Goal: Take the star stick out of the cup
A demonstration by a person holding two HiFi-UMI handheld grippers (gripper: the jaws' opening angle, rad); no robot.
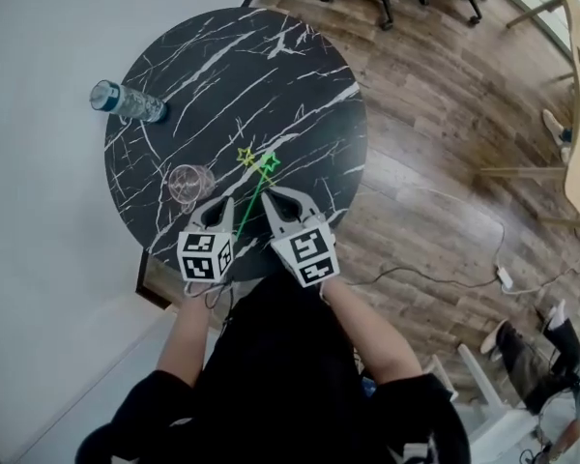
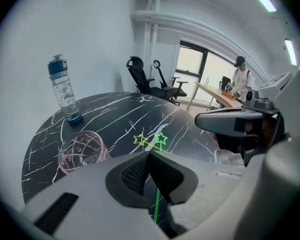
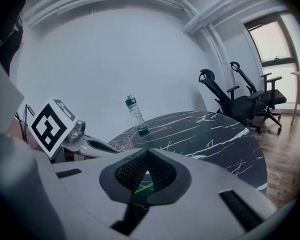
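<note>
Marble table (image 1: 271, 56), near edge: green star stick (image 1: 254, 199) is lying there, light and thin, so grab mid-shaft. You're clenching left gripper (image 1: 227, 204) and right gripper (image 1: 273, 195) empty.

Black short-sleeved top (image 1: 290, 375). The left gripper (image 1: 222, 204) and right gripper (image 1: 276, 196) are pale grey, with black-and-white marker cubes (image 1: 205, 255) and dark ribbed fingers (image 2: 134, 175).
</note>
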